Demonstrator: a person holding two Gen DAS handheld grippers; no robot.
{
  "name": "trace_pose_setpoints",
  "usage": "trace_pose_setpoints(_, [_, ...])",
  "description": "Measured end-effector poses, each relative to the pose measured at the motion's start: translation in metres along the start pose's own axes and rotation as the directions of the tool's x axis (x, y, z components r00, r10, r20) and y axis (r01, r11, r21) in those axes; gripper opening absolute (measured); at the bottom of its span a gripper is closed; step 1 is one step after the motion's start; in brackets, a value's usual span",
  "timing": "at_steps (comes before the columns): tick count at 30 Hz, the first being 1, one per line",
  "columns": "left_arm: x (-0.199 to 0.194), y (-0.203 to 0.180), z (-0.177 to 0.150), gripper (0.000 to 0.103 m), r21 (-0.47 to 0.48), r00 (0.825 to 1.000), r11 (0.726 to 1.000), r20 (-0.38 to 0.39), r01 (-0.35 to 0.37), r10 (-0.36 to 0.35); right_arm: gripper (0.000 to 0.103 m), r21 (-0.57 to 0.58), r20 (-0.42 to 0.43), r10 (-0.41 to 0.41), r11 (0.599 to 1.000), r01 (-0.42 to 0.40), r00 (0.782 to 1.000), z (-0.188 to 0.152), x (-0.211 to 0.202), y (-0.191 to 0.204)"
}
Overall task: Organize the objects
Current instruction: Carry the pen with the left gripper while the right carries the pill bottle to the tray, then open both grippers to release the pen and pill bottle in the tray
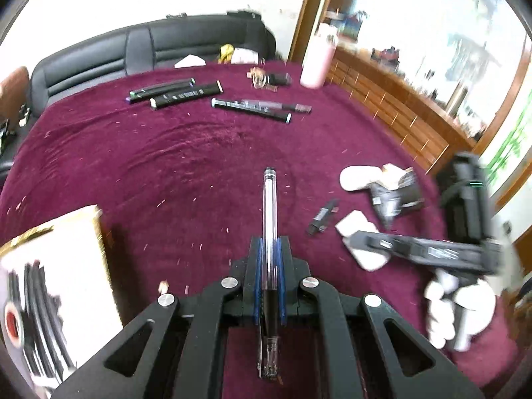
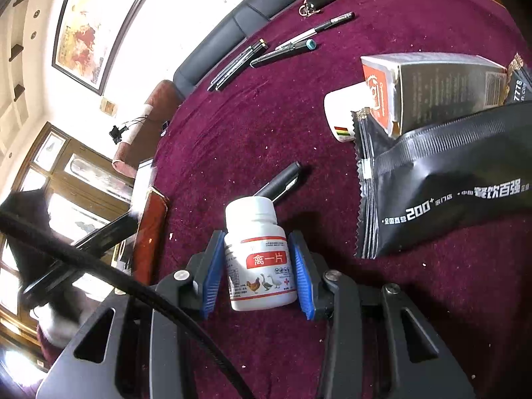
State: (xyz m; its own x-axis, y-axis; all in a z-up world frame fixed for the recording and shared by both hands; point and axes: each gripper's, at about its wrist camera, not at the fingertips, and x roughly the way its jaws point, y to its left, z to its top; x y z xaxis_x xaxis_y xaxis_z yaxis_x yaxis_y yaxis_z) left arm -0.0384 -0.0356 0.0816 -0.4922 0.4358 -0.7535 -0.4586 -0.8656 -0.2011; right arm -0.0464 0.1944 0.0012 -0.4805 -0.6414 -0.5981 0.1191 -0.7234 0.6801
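Observation:
My left gripper [image 1: 269, 244] is shut on a clear plastic pen [image 1: 268, 206] that points forward above the maroon cloth [image 1: 186, 166]. My right gripper [image 2: 257, 246] holds a white medicine bottle [image 2: 259, 259] with a red label between its blue pads; the bottle seems to rest on the cloth. In the left wrist view the right gripper [image 1: 359, 237] is at the right, blurred, in a white-gloved hand. Several black markers [image 1: 176, 93] and pens [image 1: 252, 108] lie in a row at the far side; they also show in the right wrist view [image 2: 282, 50].
A white book [image 1: 63, 266] lies at the left. A small black pen [image 2: 279, 183] lies just behind the bottle. Black pouches [image 2: 442, 183], a grey box [image 2: 432, 89] and a white cup [image 2: 339, 113] sit at the right. A pink bottle [image 1: 317, 56] and keys [image 1: 269, 78] are far back.

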Motion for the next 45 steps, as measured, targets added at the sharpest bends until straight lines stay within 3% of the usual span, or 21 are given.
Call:
trace_pose_setpoints(6, [-0.083,0.027,-0.047,0.006,-0.113,0.994,0.993,0.108,0.022,-0.01,0.037,-0.026,0.006,-0.029,0.999,0.029,1.0,-0.003,-0.002,0.011])
trace_pose_setpoints(13, [-0.123,0.082,-0.106,0.006,-0.259,0.99,0.965,0.118,-0.047,0.08,0.037,-0.074,-0.05,0.08,0.994,-0.084,0.995,-0.032,-0.001,0.059])
trace_pose_setpoints(19, [-0.138,0.116,-0.142,0.006,-0.348,0.984,0.934,0.119,-0.086,0.135,0.037,-0.17,-0.16,0.179,0.964,-0.205,0.971,-0.06,0.025,0.132])
trace_pose_setpoints(24, [-0.15,0.149,-0.167,0.006,-0.409,0.977,0.906,0.121,-0.109,0.173,0.038,-0.22,-0.274,0.216,0.934,-0.28,0.937,-0.086,0.063,0.185])
trace_pose_setpoints(31, [-0.15,0.177,-0.19,0.006,-0.449,0.975,0.883,0.098,-0.136,0.2,0.038,-0.27,-0.408,0.177,0.914,-0.303,0.896,-0.134,0.115,0.225])
trace_pose_setpoints(35, [-0.146,0.187,-0.196,0.006,-0.462,0.976,0.877,0.089,-0.135,0.198,0.038,-0.299,-0.444,0.132,0.91,-0.286,0.886,-0.15,0.136,0.238])
trace_pose_setpoints(39, [-0.142,0.189,-0.198,0.006,-0.464,0.978,0.876,0.084,-0.131,0.191,0.038,-0.332,-0.456,0.081,0.908,-0.254,0.887,-0.16,0.15,0.241])
trace_pose_setpoints(45, [-0.137,0.188,-0.201,0.006,-0.456,0.98,0.881,0.077,-0.128,0.182,0.038,-0.409,-0.424,0.011,0.89,-0.202,0.906,-0.166,0.152,0.25])
